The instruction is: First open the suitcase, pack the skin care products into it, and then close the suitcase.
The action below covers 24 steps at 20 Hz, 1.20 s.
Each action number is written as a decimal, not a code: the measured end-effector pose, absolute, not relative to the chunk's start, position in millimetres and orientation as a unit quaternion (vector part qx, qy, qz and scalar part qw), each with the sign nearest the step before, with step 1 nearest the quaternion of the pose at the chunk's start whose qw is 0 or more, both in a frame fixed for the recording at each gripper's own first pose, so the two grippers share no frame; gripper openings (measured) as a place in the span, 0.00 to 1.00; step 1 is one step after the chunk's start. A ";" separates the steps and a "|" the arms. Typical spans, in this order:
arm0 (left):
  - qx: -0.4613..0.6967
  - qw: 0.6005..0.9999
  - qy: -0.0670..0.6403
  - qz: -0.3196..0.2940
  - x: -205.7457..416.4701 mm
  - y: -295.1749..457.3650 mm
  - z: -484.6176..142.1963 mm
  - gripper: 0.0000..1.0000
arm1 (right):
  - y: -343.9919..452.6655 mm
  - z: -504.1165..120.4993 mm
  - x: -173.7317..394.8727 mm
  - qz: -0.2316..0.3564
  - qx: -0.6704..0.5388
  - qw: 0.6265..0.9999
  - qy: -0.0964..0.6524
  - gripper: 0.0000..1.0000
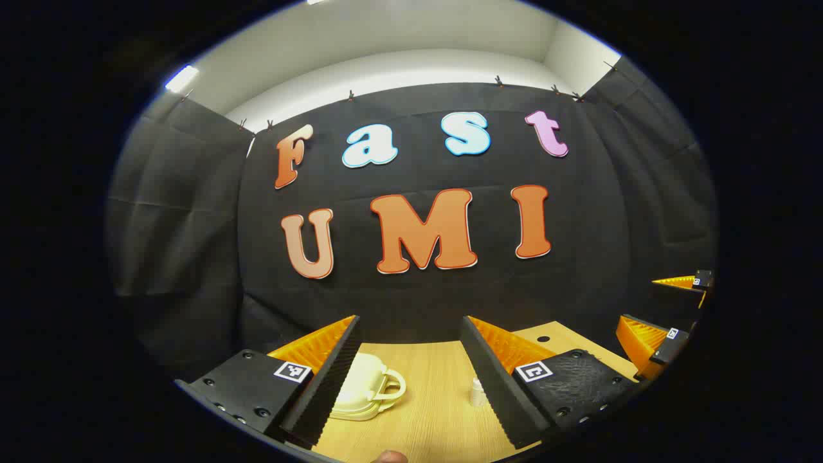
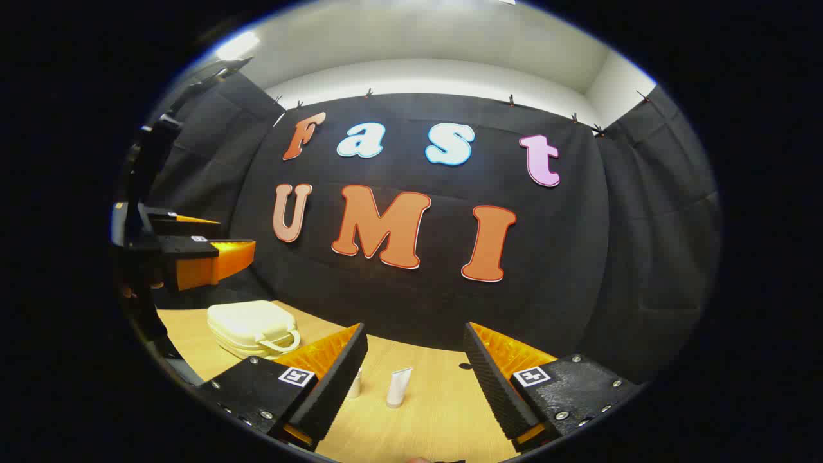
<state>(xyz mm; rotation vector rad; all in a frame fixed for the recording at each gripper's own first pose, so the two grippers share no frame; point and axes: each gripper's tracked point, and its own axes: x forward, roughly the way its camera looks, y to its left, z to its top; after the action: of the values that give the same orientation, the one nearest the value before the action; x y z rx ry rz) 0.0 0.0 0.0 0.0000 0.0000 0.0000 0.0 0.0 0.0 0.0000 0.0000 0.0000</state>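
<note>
Fingers of the left gripper (image 1: 409, 360) and right gripper (image 2: 415, 366) stand wide apart, gripping nothing, above a wooden table (image 1: 437, 399). In the left gripper view, a closed cream suitcase (image 1: 366, 389) lies flat on the table, partly behind the left finger, with a small white bottle (image 1: 477, 392) near the right finger. In the right gripper view, the suitcase sits at the table's left, and a white tube (image 2: 398, 387) stands upright between the fingers.
</note>
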 end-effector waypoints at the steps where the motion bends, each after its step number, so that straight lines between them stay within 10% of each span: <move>1: 0.003 1.000 0.005 0.006 -0.3 -0.9 -1.2 1.00 | 8.3 -3.0 3.0 0.016 0.006 1.000 0.004 0.96; 24: 0.001 0.998 -0.020 -0.053 51.9 55.2 -26.3 1.00 | 44.4 3.3 44.9 -0.049 0.049 0.997 0.031 0.96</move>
<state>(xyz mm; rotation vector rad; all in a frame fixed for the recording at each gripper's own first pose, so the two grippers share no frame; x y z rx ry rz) 51.9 55.2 -26.3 0.0026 -0.0394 -0.1062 44.9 44.4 3.3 0.0982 0.0622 -0.0971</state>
